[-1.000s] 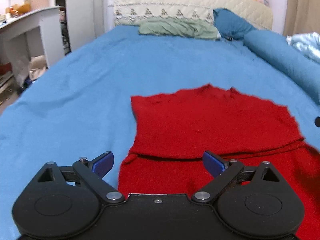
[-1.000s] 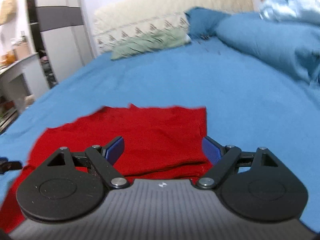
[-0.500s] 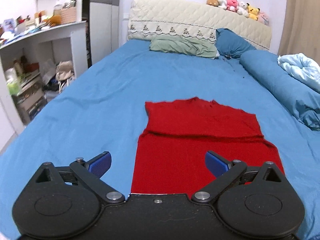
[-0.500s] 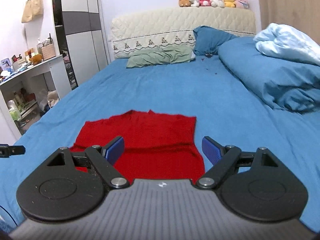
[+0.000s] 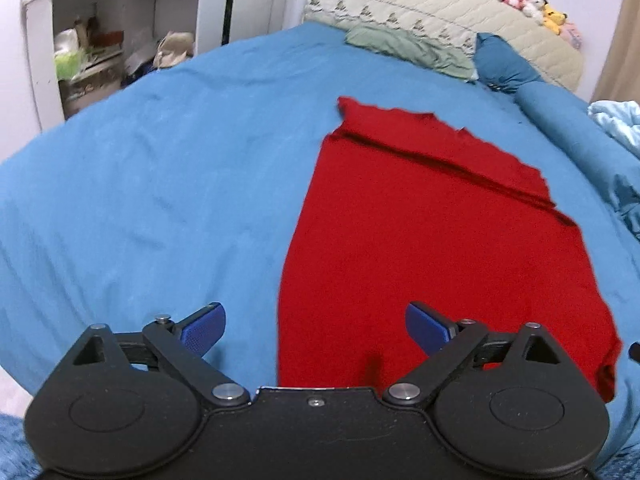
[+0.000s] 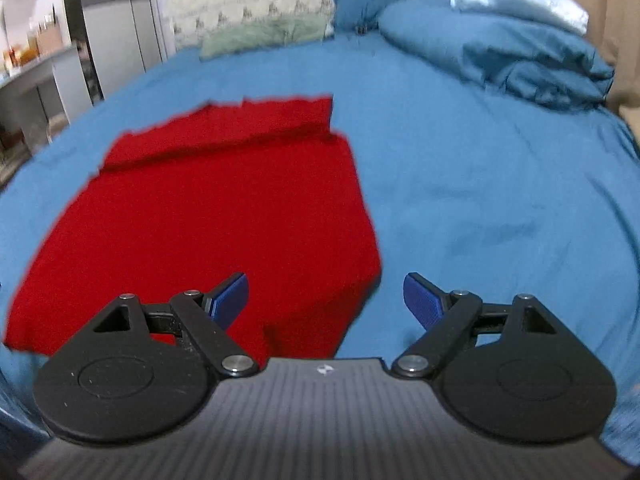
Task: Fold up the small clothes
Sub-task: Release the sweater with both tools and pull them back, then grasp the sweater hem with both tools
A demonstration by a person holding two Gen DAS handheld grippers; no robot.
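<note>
Red garment (image 5: 432, 240) lying flat on the blue bed (image 5: 168, 184), long axis running from the near edge toward the headboard (image 5: 440, 12), its far end folded over in a band. Compared with half a second earlier, the cloth fills more of both views. Left gripper (image 5: 316, 326): fingers apart, having just narrowed slightly, straddling the garment's left edge. Right gripper (image 6: 326, 300): fingers apart, straddling its right edge. Neither pair clamps the cloth.
</note>
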